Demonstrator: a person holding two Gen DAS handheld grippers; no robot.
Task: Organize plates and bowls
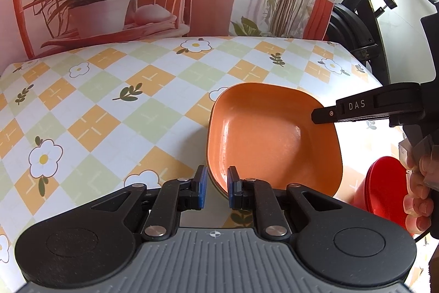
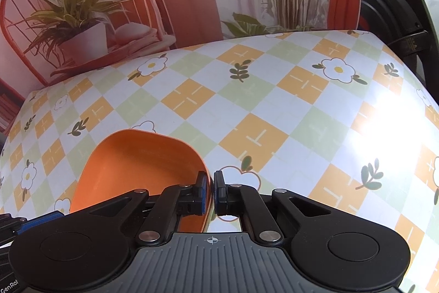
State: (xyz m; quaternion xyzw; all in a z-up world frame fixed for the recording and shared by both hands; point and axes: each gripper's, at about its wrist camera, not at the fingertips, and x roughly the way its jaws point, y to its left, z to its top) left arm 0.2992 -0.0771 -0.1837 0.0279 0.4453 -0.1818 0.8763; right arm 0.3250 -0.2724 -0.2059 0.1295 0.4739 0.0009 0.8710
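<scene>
Orange glossy square bowl (image 1: 271, 136) | right gripper (image 2: 210, 190) pinching rim | tilted

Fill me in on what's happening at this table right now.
A person is working two handheld tongs over a flower-patterned tablecloth. The right tongs are shut on the rim of an orange dish, which sits on top of other dishes. The left tongs straddle the near rim of that stack, their pads a little apart, so they look open. A red dish sits off to the right, near the person's hand.
</scene>
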